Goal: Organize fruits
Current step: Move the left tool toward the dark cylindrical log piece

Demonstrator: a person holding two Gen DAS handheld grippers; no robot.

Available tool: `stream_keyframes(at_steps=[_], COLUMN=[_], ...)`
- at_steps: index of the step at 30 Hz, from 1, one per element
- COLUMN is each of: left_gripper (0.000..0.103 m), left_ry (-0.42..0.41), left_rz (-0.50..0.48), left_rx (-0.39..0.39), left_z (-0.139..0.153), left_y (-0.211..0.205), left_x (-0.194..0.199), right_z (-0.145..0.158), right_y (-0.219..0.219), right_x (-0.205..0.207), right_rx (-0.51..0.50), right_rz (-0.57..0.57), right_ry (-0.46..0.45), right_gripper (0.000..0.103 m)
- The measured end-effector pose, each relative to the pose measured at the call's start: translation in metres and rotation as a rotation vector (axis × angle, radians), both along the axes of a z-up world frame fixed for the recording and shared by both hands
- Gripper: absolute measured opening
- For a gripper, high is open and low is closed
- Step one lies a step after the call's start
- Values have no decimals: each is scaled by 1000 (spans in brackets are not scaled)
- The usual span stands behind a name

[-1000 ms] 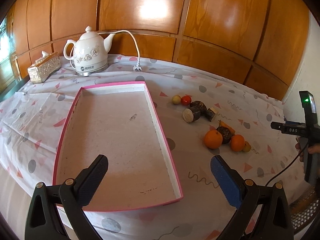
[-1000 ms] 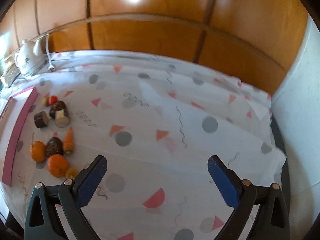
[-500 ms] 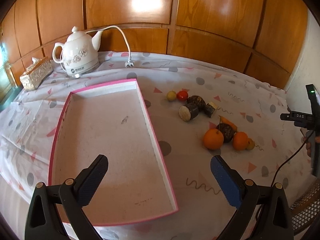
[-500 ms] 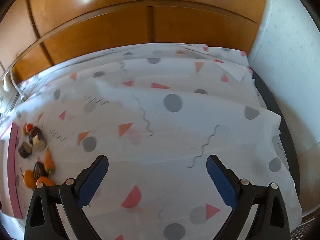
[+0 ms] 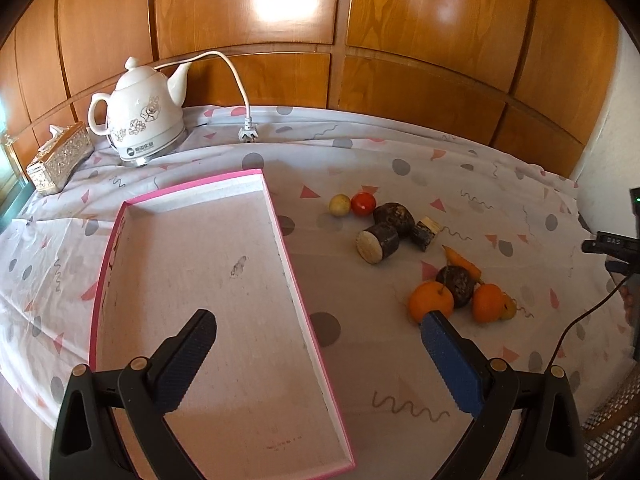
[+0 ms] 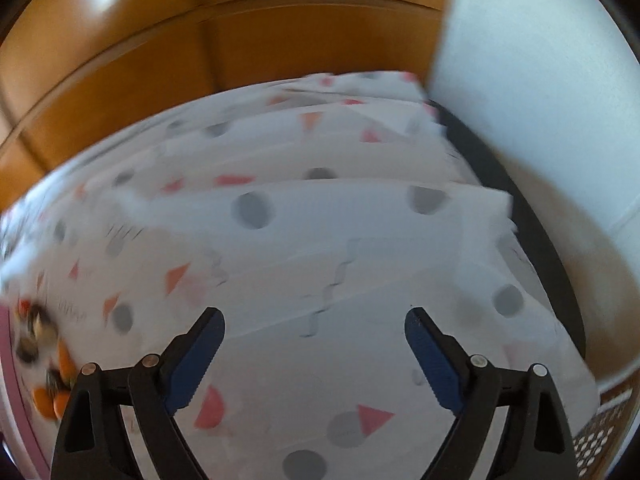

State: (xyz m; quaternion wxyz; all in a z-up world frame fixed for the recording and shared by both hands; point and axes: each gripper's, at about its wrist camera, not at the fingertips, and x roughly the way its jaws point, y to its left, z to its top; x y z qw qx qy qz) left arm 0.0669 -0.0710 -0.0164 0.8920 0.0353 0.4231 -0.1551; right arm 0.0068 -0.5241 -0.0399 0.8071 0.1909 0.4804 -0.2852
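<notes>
left wrist view first: the left gripper [image 5: 318,330] is held with its jaws spread wide and nothing between them, hung over the near right edge of the pink-rimmed tray [image 5: 294,276]. the tray is seen bare inside, lying at a slant on the patterned tablecloth [image 5: 400,160], its far short edge pointed toward the white kettle [image 5: 142,120]. the kettle's cord and plug [image 5: 247,134] are draped on the cloth just behind the tray's far corner, and a tissue box [image 5: 58,158] is parked at the cloth's far left edge.

the fruits are all found right of the tray, well apart from its rim, so a bare strip of cloth is left between them. far group: a small yellow fruit [image 5: 339,204] touching a red tomato [image 5: 363,203], then three dark cut chunks [image 5: 394,226] bunched together. near group: an orange [image 5: 431,301], a dark round piece [image 5: 460,285], a second orange [image 5: 487,302], a carrot [image 5: 462,263] behind them and a tiny yellowish thing [image 5: 509,307] at the right. the blue pad of the right-hand finger [image 5: 448,364] is lined up just below the first orange.

right wrist view: badly blurred. the right gripper [image 6: 315,330] is caught with its jaws closing in but still wide apart, nothing between them, over a wide bare stretch of cloth. the cloth's right edge is seen dropping off near a white wall [image 6: 540,100]. the fruit pile [image 6: 44,360] and a sliver of pink tray rim are smeared at the far left edge.
</notes>
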Motion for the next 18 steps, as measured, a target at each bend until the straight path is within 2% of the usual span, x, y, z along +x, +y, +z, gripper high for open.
stream_keyframes(at_steps=[7,14,18], left_gripper=[98,75,71], left_ry=[6,31,43], left_rz=[-27,-127,-169], left_rx=[13,26,45], left_z=[-2,-6,-10], left_y=[-4,-19,-31], left_x=[13,31,41], right_z=[2,7,8], right_y=[-13,-40,-55], right_x=[-7,-32,-49], right_rx=[2,34,50], right_rz=[-65,-233,-339], right_ry=[-6,-84,-125], right_gripper=[93,93,92])
